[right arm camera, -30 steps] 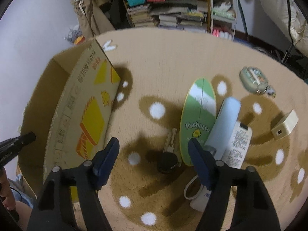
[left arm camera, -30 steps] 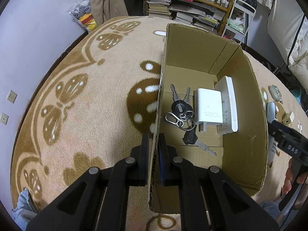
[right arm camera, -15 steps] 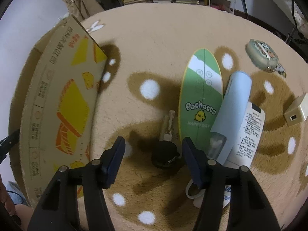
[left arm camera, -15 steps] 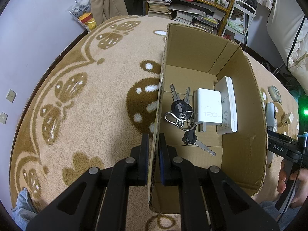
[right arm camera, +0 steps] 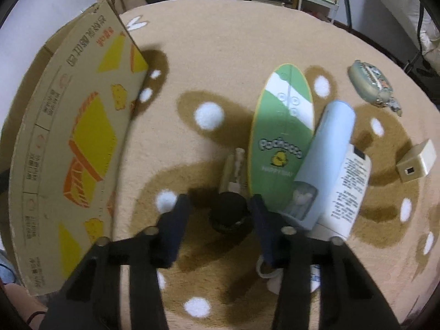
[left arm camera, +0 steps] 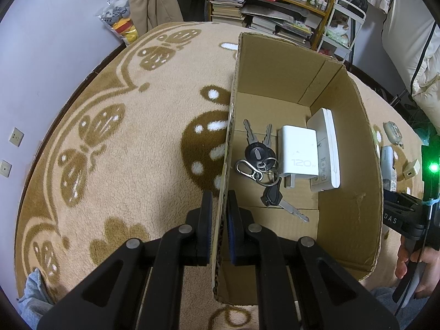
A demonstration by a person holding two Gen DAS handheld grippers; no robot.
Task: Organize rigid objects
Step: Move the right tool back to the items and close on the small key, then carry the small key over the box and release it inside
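Note:
My left gripper [left arm camera: 219, 200] is shut on the left wall of an open cardboard box [left arm camera: 354, 165] on the carpet. Inside lie a bunch of keys [left arm camera: 261, 165], a white 120W charger [left arm camera: 298, 152] and a white flat device [left arm camera: 327, 151]. In the right wrist view the box's printed outer wall [right arm camera: 77, 143] stands at the left. My right gripper [right arm camera: 220, 206] is open, low over the carpet, its fingers on either side of the black head of a key [right arm camera: 229, 211] whose blade points away.
Right of the key lie a green oval Pochacco case [right arm camera: 283, 137], a pale blue packaged item [right arm camera: 327, 162], a cream cube adapter [right arm camera: 416, 162] and a small grey pouch [right arm camera: 370, 82]. Bookshelves [left arm camera: 269, 8] and a white rack [left arm camera: 343, 27] stand beyond the carpet.
My right gripper has dropped and moved forward and now straddles the black key head, with its fingers closer together. The left gripper and box have not moved.

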